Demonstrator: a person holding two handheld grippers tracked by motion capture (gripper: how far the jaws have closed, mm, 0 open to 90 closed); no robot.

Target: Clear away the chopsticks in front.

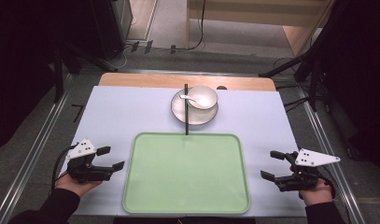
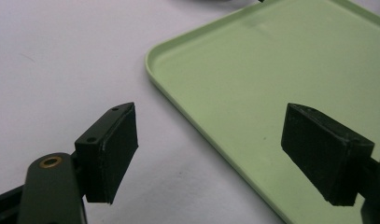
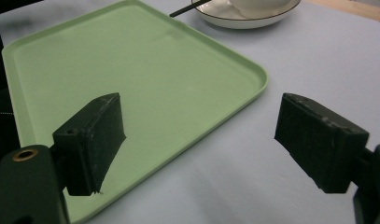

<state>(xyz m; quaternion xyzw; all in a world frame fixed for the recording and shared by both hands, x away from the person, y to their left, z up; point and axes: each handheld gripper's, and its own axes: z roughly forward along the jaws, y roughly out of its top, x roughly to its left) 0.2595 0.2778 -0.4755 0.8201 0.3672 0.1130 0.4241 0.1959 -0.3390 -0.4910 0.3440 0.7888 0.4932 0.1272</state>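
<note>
Both tools, left tool (image 1: 110, 158) and right tool (image 1: 273, 164), gape empty beside the tray (image 1: 145, 196). Beyond it a bowl (image 1: 204, 96) sits on a plate (image 1: 178, 109).

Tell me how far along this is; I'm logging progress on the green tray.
Nothing looks done: the pale green plastic tray is bare. Nothing is in hand; the left gripper and right gripper stand open beside it. The white bowl with white spoon on its plate, and the black chopstick, sit beyond the tray.
</note>
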